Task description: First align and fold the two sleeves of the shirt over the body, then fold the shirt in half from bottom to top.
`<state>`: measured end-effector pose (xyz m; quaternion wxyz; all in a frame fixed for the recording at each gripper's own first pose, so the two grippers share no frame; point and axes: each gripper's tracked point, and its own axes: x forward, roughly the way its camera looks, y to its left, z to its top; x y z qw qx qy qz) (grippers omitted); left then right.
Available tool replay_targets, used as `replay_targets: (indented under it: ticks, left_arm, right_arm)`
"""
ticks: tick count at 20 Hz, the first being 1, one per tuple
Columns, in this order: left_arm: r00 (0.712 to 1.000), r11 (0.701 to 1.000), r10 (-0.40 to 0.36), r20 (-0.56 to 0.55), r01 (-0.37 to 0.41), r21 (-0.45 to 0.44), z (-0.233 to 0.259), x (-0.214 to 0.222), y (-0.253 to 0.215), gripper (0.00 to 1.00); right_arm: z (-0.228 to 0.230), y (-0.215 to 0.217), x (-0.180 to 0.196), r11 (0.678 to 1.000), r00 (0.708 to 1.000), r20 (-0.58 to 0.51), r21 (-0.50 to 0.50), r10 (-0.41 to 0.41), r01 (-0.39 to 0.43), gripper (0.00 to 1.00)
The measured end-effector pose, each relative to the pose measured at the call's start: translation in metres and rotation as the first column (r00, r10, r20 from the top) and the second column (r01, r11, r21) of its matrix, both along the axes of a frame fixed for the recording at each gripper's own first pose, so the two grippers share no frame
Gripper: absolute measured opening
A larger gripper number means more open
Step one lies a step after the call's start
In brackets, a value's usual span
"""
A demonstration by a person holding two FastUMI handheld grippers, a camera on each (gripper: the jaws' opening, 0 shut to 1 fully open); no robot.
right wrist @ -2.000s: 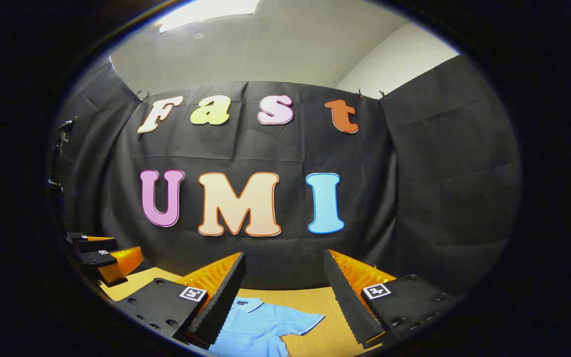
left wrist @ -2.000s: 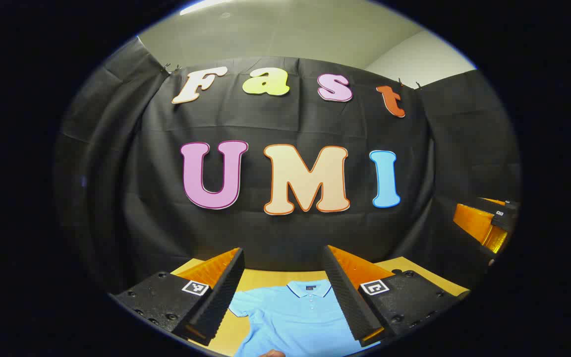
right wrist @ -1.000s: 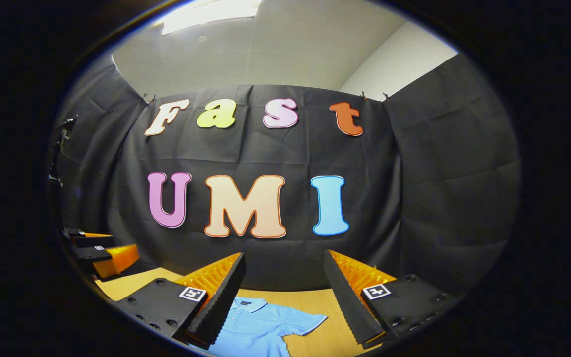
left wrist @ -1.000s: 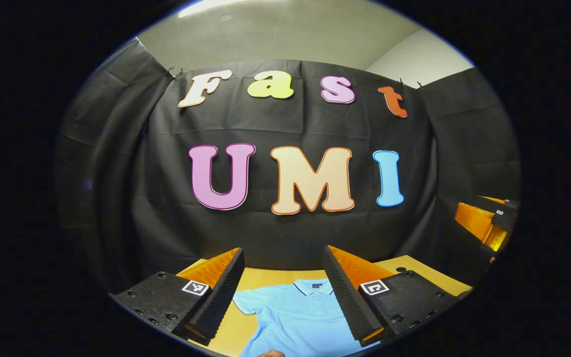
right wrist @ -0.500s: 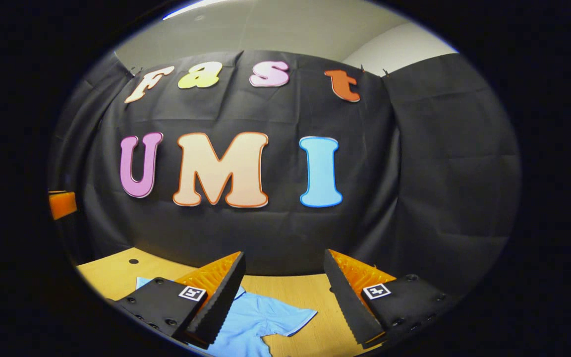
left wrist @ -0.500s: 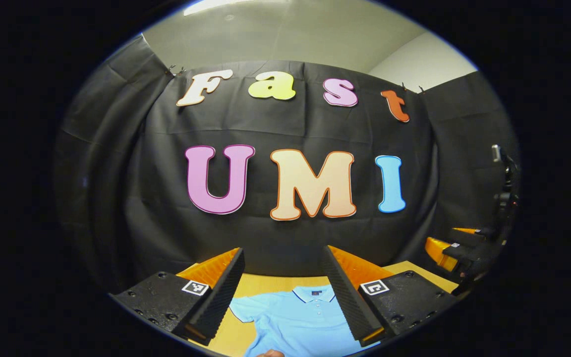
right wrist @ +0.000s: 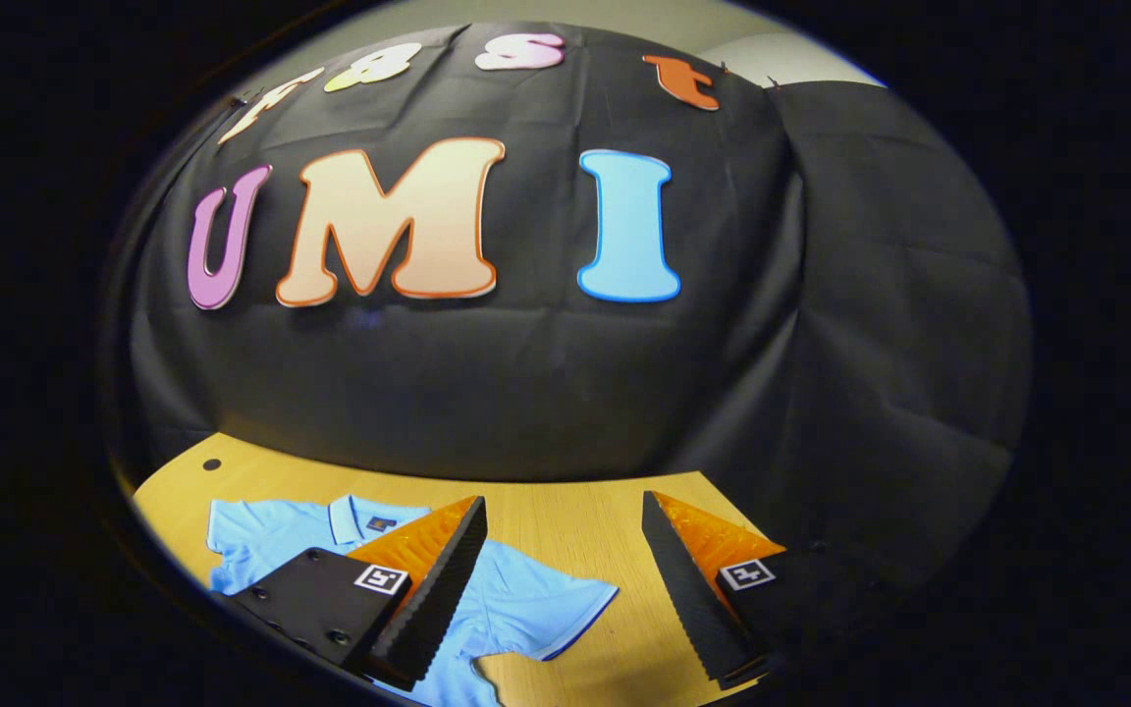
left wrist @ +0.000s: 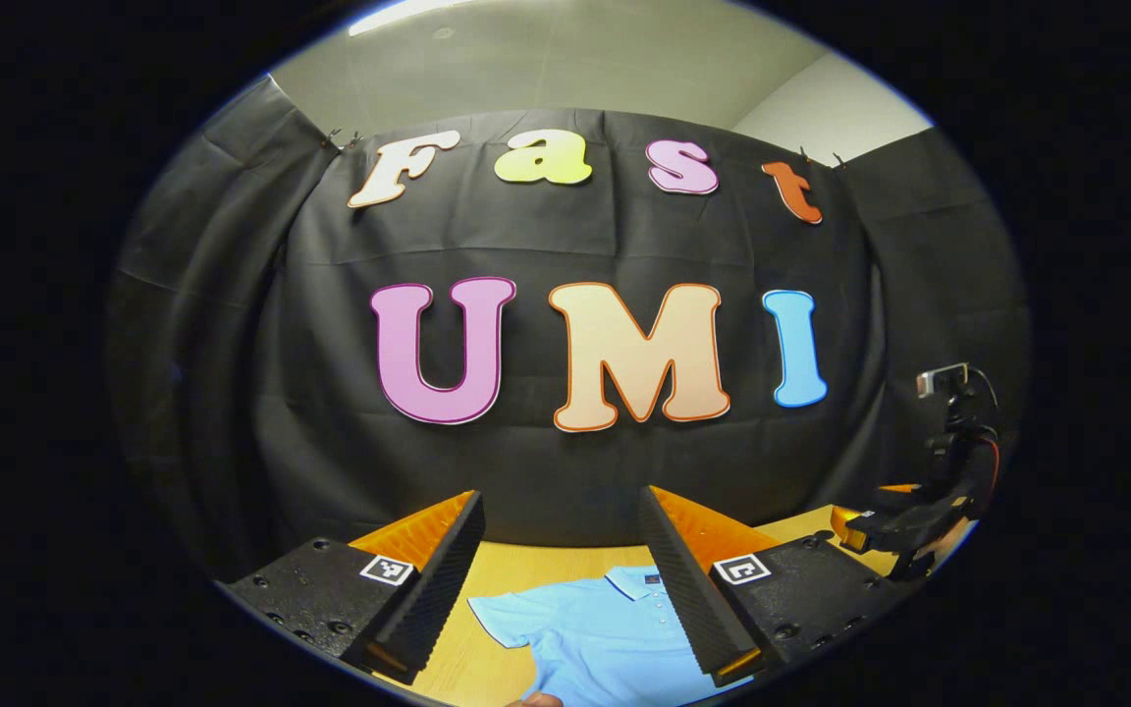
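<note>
A light blue polo shirt [right wrist: 516,599] lies spread flat on the wooden table [right wrist: 565,520], collar [right wrist: 354,516] toward the black cloth wall [right wrist: 487,393] at the back, with both short sleeves lying out to the sides. In the right gripper view the right gripper [right wrist: 561,589] hangs over the table with its fingers [right wrist: 428,599] spread wide and nothing between them; one finger is above the shirt's body, the other above bare wood, and the sleeve [right wrist: 551,609] on that side shows in the gap. In the left gripper view the left gripper [left wrist: 561,584] is likewise wide open and empty above the shirt [left wrist: 605,638], whose collar [left wrist: 629,579] and other sleeve [left wrist: 511,619] lie between its fingers [left wrist: 423,599]. Farther off at the edge of that view, the right gripper [left wrist: 894,530] is low over the table's [left wrist: 526,565] far side; how its fingers stand there I cannot tell.
</note>
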<state>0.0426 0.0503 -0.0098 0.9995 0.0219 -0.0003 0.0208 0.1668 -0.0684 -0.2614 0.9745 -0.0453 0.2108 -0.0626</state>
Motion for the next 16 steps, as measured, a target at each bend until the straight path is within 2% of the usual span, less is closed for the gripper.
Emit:
replay_targets:
  ticks: [4,6,10,16]
  left_arm:
    - [1.0,1.0,-0.006,-0.008,0.006,0.012,-0.003,0.01,0.006,0.94]
    - [1.0,1.0,-0.007,-0.016,0.007,0.015,-0.006,0.014,0.01,0.96]
    - [0.999,1.0,-0.008,-0.041,0.009,0.011,-0.017,0.021,0.019,0.95]
    - [0.997,1.0,0.009,-0.077,-0.009,0.011,-0.031,0.029,0.039,0.95]
  right_arm:
    - [-0.056,-0.013,0.007,0.999,0.994,-0.103,-0.026,-0.027,0.025,1.0]
    - [-0.079,-0.015,0.009,0.999,0.987,-0.154,-0.008,-0.037,0.037,1.0]
    - [-0.132,-0.022,0.006,0.996,0.956,-0.282,0.016,-0.082,0.09,0.99]
    - [-0.178,-0.028,0.0,0.987,0.913,-0.39,0.053,-0.122,0.154,0.99]
